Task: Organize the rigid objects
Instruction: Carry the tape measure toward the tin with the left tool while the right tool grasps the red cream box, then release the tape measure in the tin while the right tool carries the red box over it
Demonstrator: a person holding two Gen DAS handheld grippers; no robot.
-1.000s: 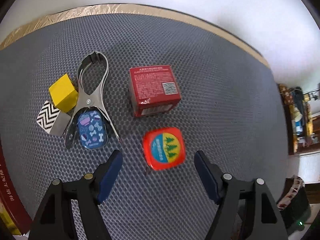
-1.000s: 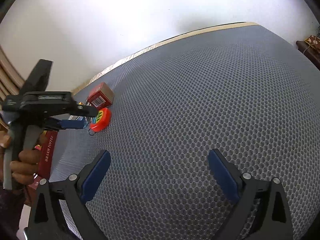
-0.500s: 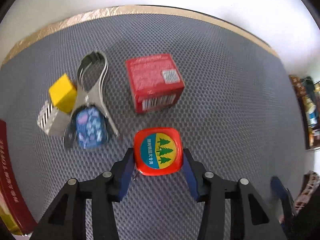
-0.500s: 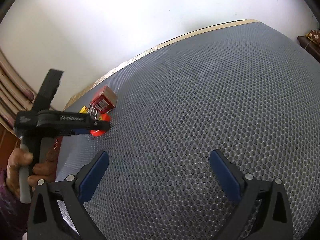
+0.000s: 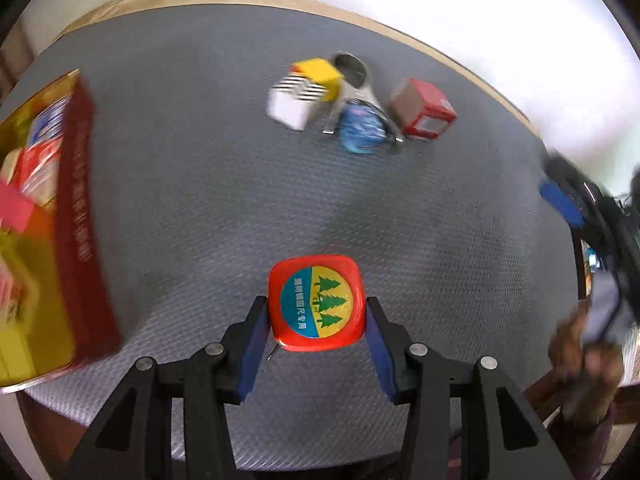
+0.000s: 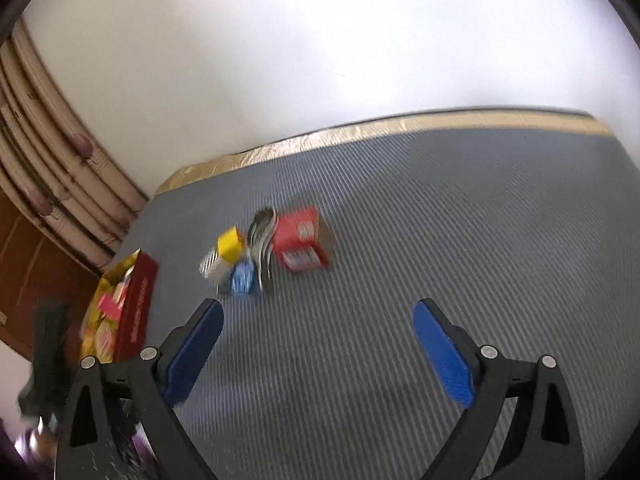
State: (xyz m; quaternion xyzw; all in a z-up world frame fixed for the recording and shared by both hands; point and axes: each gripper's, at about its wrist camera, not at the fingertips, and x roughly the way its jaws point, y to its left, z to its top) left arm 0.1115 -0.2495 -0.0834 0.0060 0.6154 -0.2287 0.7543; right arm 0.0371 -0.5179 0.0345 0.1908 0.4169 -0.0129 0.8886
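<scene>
1. One item is in hand: the left gripper [image 5: 316, 332] has its jaws pinching the red square tape measure with the pine-tree label [image 5: 317, 303], held above the grey honeycomb-mat table [image 5: 200, 184].
2. Likely destination, in my judgement: the open red cardboard box [image 5: 76, 216] at the left, already partly filled.
3. Five pieces wait, clustered: yellow cube [image 5: 318, 73], zigzag-striped white block [image 5: 291, 101], steel clamp [image 5: 356, 80], blue patterned case [image 5: 360, 130], red carton [image 5: 424, 110].
4. Right gripper [image 6: 316, 350]: jaws spread wide, narrowing slightly, nothing between them.
</scene>
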